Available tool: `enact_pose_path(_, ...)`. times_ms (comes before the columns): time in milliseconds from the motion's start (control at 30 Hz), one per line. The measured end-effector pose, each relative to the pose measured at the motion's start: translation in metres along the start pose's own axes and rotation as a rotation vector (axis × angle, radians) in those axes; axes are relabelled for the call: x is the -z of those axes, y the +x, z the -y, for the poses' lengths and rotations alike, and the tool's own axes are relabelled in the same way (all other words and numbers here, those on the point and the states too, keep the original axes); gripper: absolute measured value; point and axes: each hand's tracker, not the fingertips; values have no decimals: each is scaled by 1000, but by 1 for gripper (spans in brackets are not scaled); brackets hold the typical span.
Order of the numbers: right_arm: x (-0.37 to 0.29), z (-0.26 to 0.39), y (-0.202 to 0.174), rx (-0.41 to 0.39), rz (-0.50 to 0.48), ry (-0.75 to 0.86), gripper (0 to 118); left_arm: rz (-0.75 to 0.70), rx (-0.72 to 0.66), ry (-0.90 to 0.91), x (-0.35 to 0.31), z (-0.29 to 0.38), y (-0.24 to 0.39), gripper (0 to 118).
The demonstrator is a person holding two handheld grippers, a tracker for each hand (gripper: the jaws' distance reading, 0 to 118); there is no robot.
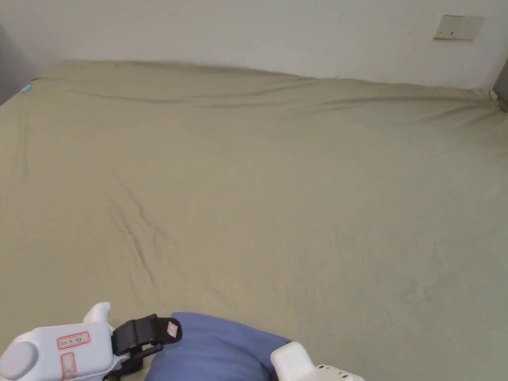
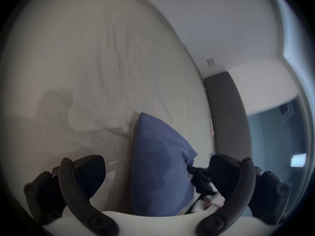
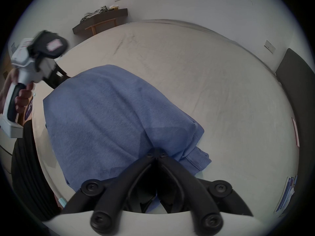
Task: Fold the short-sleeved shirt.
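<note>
Nearest us, our right gripper (image 3: 156, 150) pinched the blue shirt (image 3: 109, 120) at its near edge; our left gripper (image 2: 156, 173) stood spread, clear of cloth. The shirt lay bunched on the bed's (image 1: 278, 198) near edge, long axis running away from us. Beyond stood a white wall (image 1: 248, 30).

Wrinkled olive bedsheet (image 1: 278, 198), wall switch plate (image 1: 458, 27), dark shelf (image 3: 102, 19).

Left gripper (image 2: 156, 176) held with jaws spread wide, gripping nothing; right gripper (image 3: 156, 152) has jaws pinched together on the blue shirt (image 3: 109, 120), beside it.
</note>
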Motion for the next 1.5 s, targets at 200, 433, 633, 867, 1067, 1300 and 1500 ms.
enact_pose_path(200, 2, 7, 21, 152, -96, 35, 1, 330, -233, -226, 49, 7, -10, 100)
enact_pose_path(433, 2, 6, 34, 206, -148, 28, 2, 18, 40, -164, 46, 27, 20, 31)
enact_pose_path(633, -36, -6, 28, -2, 94, 118, 2, -181, 300, -38, 27, 47, 69, 31)
enact_pose_path(867, -131, -49, 52, 120, 250, 357, 2, -259, 519, 34, 0, 64, 102, 31)
enact_pose_path(1067, -181, -68, 29, 48, 412, 516, 2, -446, 656, 104, -30, 61, 110, 31)
enact_pose_path(1300, -190, -85, -3, 49, 404, 570, 2, -670, 641, 207, -79, 39, 69, 31)
enact_pose_path(1500, -175, -98, -27, 25, 375, 563, 2, -903, 715, 254, -120, 11, 23, 31)
